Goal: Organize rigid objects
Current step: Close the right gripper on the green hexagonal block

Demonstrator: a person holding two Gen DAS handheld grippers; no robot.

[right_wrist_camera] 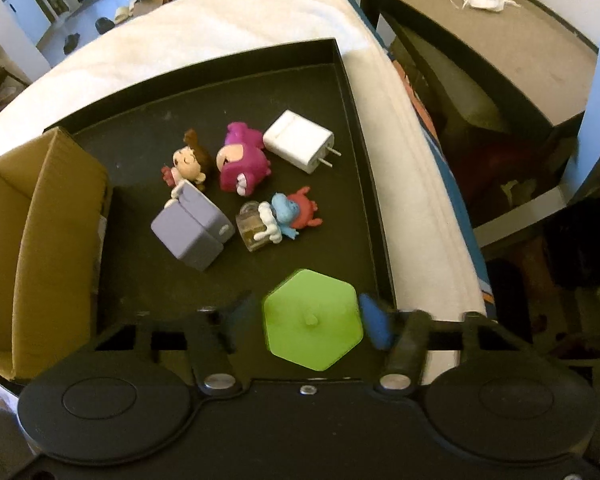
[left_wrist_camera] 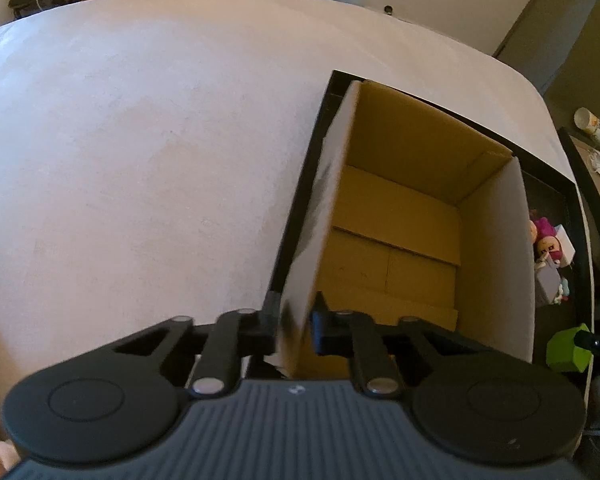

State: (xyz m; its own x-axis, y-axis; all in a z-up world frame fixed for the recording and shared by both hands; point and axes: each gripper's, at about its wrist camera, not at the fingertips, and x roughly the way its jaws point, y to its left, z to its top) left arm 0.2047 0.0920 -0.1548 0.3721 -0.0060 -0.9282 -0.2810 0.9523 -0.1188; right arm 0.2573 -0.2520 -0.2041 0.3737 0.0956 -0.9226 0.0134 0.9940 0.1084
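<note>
White cloth bed (left_wrist_camera: 140, 140) under us: our left tool (left_wrist_camera: 294, 326) pinches the cardboard box (left_wrist_camera: 400, 216) wall, our right tool (right_wrist_camera: 310, 320) clamps the green hexagonal block (right_wrist_camera: 312, 320).

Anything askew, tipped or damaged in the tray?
The toy figures lie tipped over: the magenta figure and the blue-and-red figure are on their sides in the black tray. Nothing looks broken or spilled.

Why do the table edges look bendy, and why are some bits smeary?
Left wrist view: the fisheye lens bows the white table, and the cardboard box wall smears. Right wrist view: the fingertips beside the green hexagon blur; the toys stay sharp.
</note>
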